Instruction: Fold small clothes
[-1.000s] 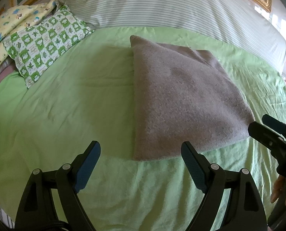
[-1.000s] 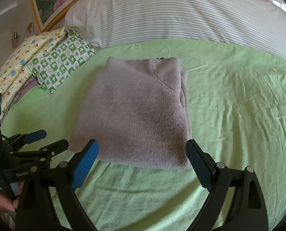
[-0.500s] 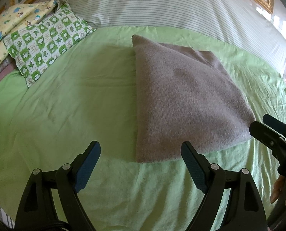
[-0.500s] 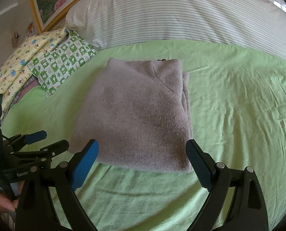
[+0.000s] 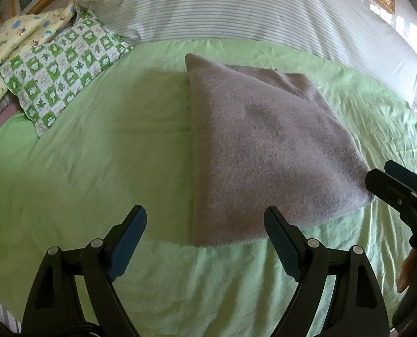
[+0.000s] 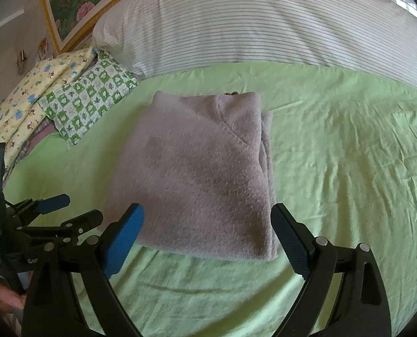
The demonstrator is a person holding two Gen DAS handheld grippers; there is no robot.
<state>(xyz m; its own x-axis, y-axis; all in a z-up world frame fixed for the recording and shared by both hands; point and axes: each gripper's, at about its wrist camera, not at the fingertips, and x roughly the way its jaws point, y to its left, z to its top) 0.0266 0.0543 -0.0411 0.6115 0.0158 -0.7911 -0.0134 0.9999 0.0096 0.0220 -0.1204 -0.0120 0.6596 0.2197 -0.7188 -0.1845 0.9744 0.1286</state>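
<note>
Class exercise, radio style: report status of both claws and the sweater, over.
Left claw open, empty. Right claw open, empty. Sweater folded flat on green sheet, untouched. Nothing in the way.

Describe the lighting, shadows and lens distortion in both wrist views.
Left wrist view: soft daylight, bright glare at the upper right, a faint shadow on the green sheet left of the folded sweater; fisheye bends the striped pillow and darkens the corners. Right wrist view: even, shadow under the open right tongs, same bowed edges.

Bare sheet [image 6: 349, 154] rings folded garment [image 6: 197, 174]; pillows [image 6: 90, 104] crowd far-left.
</note>
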